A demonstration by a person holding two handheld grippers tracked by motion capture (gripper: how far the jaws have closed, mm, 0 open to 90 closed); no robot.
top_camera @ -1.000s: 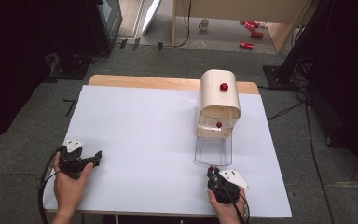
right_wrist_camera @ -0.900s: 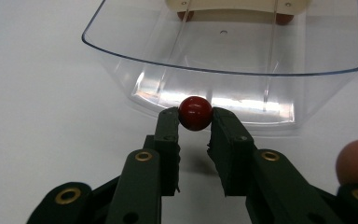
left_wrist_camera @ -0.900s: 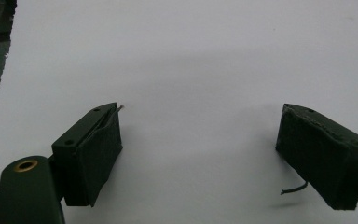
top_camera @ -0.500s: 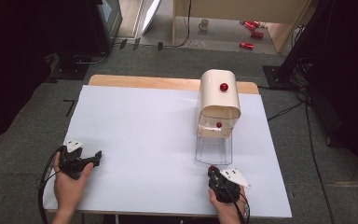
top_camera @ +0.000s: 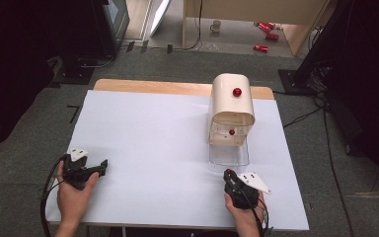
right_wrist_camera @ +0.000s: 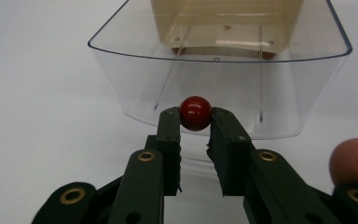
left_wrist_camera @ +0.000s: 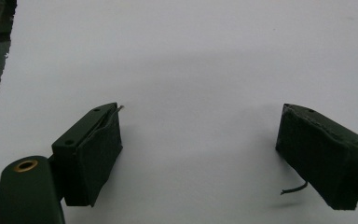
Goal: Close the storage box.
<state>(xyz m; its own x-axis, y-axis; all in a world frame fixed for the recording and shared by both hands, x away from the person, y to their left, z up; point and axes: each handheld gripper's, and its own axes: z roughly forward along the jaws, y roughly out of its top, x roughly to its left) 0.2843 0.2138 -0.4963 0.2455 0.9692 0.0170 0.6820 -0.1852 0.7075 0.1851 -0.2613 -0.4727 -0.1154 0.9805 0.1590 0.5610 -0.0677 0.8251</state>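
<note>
The small glossy red ball (right_wrist_camera: 196, 113) looks hard, light and very slick, the sort of thing that squirts out sideways if it is squeezed off centre. The right gripper (right_wrist_camera: 195, 122) has it pinched at the very tips of its two black jaws, one pad on each side of the ball's widest part, which I would judge the only sensible hold: across the middle, pressed just enough, and kept level so it cannot roll out forward. It seems sturdy enough not to crack, but it would likely bounce and run far if dropped on the white table top (top_camera: 153, 133).

In the right gripper view the ball sits a little above the centre of the frame, just in front of the curved lip of the clear plastic tray (right_wrist_camera: 214, 58). It is a plain round bead, deep red, with a bright highlight on top. In the high view the right gripper (top_camera: 229, 176) lies in the lower right, close below the tray (top_camera: 229, 157), which sticks out from the foot of the cream-coloured, round-topped plastic dispenser (top_camera: 232, 106). That housing shows one red knob on its top (top_camera: 237, 92) and another red ball inside its open front (top_camera: 231, 132).

The left gripper (top_camera: 101, 167) rests at the lower left of the high view, well apart from all this; its jaws stand wide with nothing but bare table between them.
</note>
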